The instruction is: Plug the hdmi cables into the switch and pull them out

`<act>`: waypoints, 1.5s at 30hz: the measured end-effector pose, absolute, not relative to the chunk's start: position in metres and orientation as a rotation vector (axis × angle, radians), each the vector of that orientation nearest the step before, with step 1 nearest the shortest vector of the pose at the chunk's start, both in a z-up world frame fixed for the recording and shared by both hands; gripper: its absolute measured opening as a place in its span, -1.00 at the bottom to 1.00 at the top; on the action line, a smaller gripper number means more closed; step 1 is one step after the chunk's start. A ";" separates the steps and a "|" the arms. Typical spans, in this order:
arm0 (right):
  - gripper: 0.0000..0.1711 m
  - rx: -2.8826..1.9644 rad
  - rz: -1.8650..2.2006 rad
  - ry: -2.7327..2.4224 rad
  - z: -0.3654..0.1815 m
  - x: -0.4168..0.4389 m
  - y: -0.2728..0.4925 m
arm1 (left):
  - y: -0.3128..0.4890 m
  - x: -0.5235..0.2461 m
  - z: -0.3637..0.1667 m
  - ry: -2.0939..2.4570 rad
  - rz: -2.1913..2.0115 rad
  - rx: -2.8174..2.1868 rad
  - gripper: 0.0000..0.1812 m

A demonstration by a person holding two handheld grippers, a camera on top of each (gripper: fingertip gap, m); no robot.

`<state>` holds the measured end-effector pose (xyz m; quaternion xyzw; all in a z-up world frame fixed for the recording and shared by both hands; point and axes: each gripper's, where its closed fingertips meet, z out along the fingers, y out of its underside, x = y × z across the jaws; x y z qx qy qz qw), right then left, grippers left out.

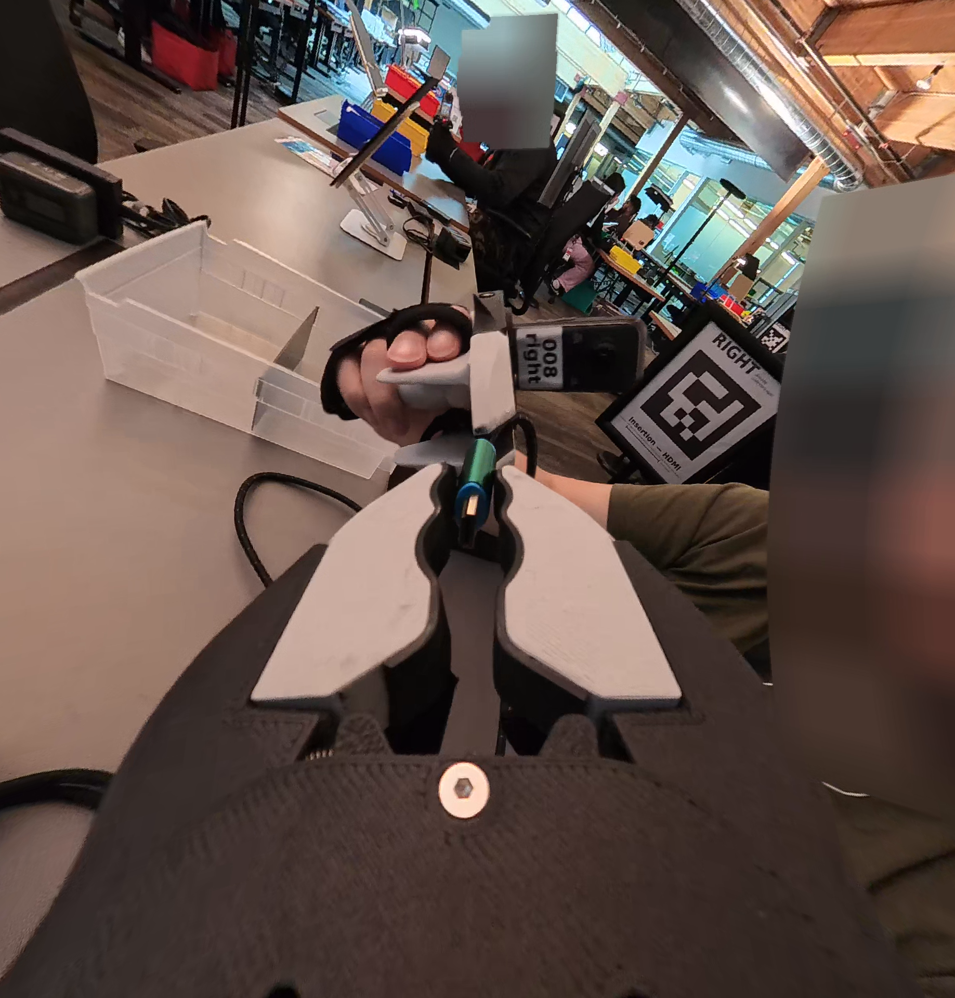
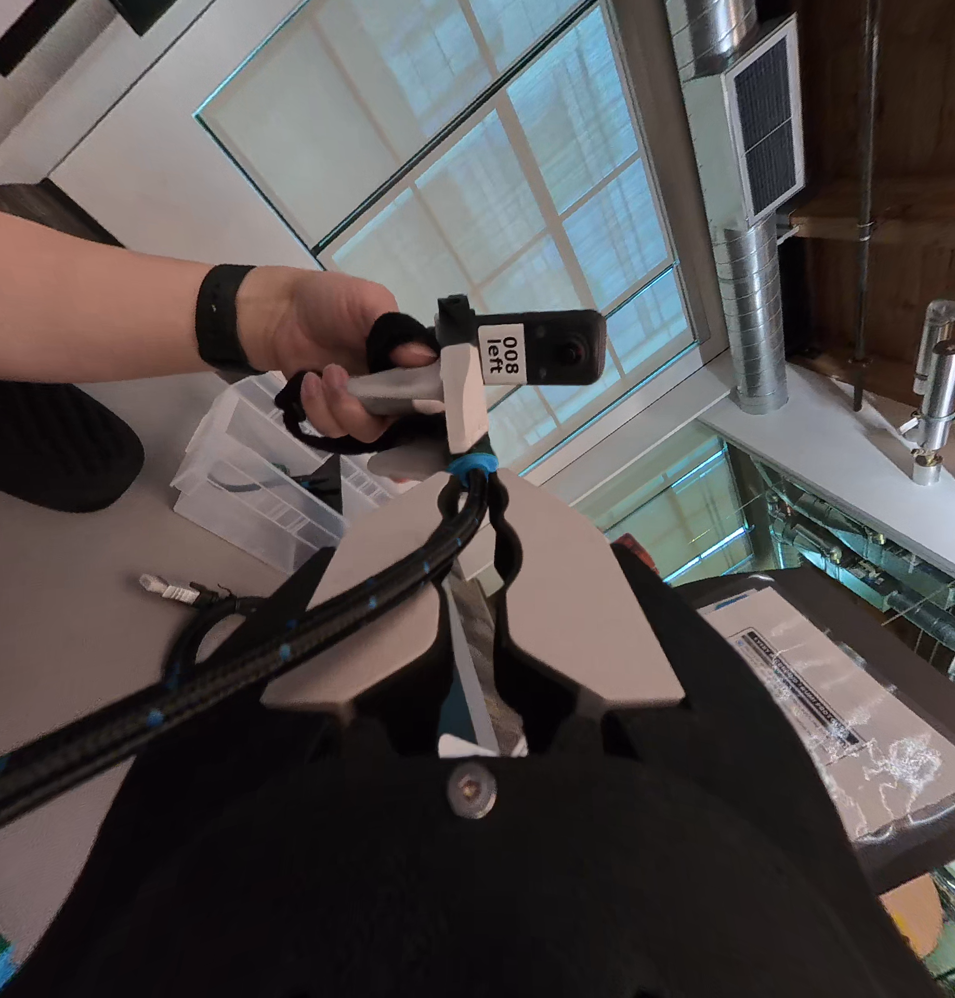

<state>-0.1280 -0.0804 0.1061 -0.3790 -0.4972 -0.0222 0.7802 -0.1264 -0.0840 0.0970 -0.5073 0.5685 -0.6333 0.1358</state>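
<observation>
My left gripper [image 1: 468,475] is shut on a thin dark box [image 1: 471,621], which I take for the switch and which sits edge-on deep between its grey fingers. An HDMI plug [image 1: 476,464] with a green body and blue collar points into those jaws. Its metal tip meets the box's end face; I cannot tell how deep it sits. My right gripper [image 2: 471,478] is shut on the black braided HDMI cable [image 2: 313,626] just behind the plug's blue collar [image 2: 469,463]. Both grippers are held in the air, facing each other.
A clear plastic bin [image 1: 194,302] stands on the grey table [image 1: 86,594] to the left. A black cable loop [image 1: 245,518] lies near the table edge. A framed marker sign [image 1: 691,410] stands to the right. A black box with cables [image 1: 48,200] is at the far left. A white connector [image 2: 167,587] lies on the table.
</observation>
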 end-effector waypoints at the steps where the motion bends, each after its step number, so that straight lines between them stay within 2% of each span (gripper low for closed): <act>1: -0.88 -0.835 -0.055 -1.086 0.103 -0.128 -0.078 | -0.082 -0.126 0.095 1.645 -1.830 -1.490 -0.84; 19: -0.91 -0.995 -0.092 -1.128 0.090 -0.119 -0.067 | -0.072 -0.117 0.078 1.655 -1.770 -1.540 -0.79; 20: -0.91 -1.004 -0.100 -1.129 0.090 -0.117 -0.067 | -0.070 -0.116 0.079 1.641 -1.752 -1.526 -0.77; 23: -0.91 -1.021 -0.142 -1.119 0.094 -0.107 -0.065 | -0.051 -0.112 0.092 1.510 -1.651 -1.447 -0.43; 26: -0.92 -1.040 -0.163 -1.069 0.104 -0.085 -0.066 | -0.018 -0.112 0.092 1.398 -1.407 -1.400 -0.40; 29: -0.91 -1.057 -0.189 -1.011 0.116 -0.059 -0.070 | 0.016 -0.108 0.062 1.425 -1.042 -1.422 -0.34; 34: -0.91 -1.073 -0.204 -0.941 0.131 -0.029 -0.079 | 0.059 -0.096 -0.027 1.605 -0.471 -1.556 -0.22; 39: -0.91 -1.086 -0.218 -0.918 0.135 -0.017 -0.082 | 0.086 -0.091 -0.089 1.757 -0.042 -1.485 -0.25; 41: -0.91 -1.087 -0.211 -0.915 0.136 -0.016 -0.082 | 0.096 -0.093 -0.108 1.780 0.040 -1.488 -0.37; 43: -0.91 -1.086 -0.200 -0.916 0.136 -0.015 -0.083 | 0.101 -0.090 -0.117 1.762 0.007 -1.518 -0.33; 45: -0.91 -1.088 -0.198 -0.918 0.136 -0.016 -0.083 | 0.102 -0.084 -0.120 1.747 -0.063 -1.525 -0.38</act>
